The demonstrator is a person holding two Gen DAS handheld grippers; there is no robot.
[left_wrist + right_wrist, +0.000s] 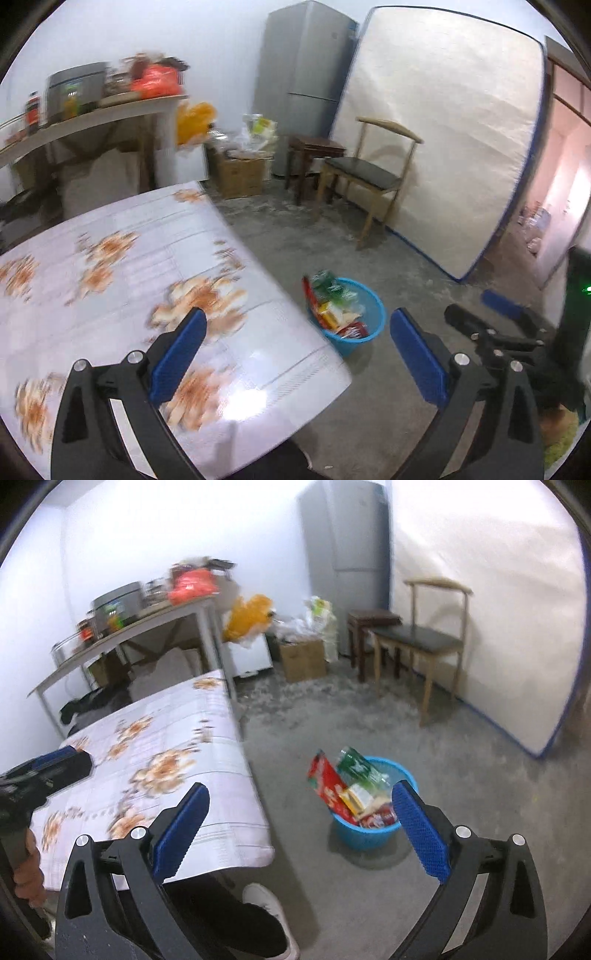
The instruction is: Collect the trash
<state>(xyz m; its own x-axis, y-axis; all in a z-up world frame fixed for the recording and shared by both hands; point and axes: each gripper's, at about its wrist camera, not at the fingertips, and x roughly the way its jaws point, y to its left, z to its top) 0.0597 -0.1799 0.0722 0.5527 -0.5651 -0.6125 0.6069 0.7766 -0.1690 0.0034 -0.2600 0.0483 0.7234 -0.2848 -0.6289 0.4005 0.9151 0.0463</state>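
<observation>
Left wrist view: my left gripper [295, 354] stands spread wide with nothing between its blue pads, above the corner of the counter [122, 266] in its flowered cloth. The blue trash basket [364, 332] sits on the concrete floor just beyond that corner, seen in the gap between my fingers, stuffed with red, green and yellow wrappers [332, 306]. My right gripper [495, 314] pokes in from the right, partly cut off by the frame. The cloth's pattern is smeared by blur.

Right wrist view: my right gripper [301, 821] is likewise fully open and empty; its right finger overlaps the trash basket [364, 836], which lies ahead and below on the floor. The wrappers [332, 790] stick up over the rim; their print is unreadable. At the left edge a hand [27, 871] holds my left gripper [59, 764] over the counter [207, 746]. A chair [424, 638], a fridge [347, 535] and a mattress [498, 609] line the far wall.
</observation>
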